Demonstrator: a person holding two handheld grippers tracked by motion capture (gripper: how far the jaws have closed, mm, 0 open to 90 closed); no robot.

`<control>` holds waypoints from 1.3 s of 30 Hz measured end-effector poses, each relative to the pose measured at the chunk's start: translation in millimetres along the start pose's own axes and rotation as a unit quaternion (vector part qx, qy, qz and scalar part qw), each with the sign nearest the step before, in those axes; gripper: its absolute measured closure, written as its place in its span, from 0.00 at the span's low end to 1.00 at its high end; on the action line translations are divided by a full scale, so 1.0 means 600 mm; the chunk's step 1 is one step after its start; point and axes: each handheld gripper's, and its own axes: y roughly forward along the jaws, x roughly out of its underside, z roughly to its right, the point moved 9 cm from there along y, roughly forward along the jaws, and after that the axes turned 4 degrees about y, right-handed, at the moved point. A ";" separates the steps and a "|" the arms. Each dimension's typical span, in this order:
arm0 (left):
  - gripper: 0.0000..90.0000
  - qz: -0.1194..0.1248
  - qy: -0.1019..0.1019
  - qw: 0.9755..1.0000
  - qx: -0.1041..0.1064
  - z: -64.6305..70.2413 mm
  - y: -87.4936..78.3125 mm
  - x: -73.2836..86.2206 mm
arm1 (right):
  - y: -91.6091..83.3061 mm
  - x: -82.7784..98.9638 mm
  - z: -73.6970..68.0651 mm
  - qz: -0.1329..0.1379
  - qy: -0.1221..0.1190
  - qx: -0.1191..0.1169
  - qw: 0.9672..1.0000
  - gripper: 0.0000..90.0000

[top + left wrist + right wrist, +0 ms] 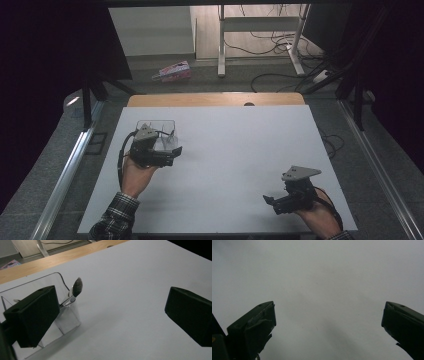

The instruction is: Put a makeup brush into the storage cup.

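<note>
Clear acrylic organizer (67,322) holding makeup brush (77,287), beside wide-open left gripper (110,315); right gripper (328,327) open, idle. Next, likely: closing jaws around brush.

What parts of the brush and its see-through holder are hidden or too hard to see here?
- Brush handle: in the left gripper view, the left gripper's near jaw covers its lower end.
- Clear holder: same view, its left part sits behind that jaw and runs off the edge.
- Holder in the high view: partly behind the gripper; the brush is too small to pick out.
</note>
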 end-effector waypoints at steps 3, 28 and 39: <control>0.00 -0.001 0.001 1.000 0.001 0.004 -0.002 0.005 | -0.001 0.000 0.001 0.001 0.002 0.001 1.000 0.00; 0.01 -0.012 0.004 1.000 0.002 0.031 -0.024 0.046 | 0.001 0.008 0.009 -0.003 -0.011 0.012 1.000 0.00; 0.01 -0.017 0.004 1.000 0.004 0.041 -0.041 0.064 | -0.002 0.004 0.013 0.007 -0.004 0.013 1.000 0.00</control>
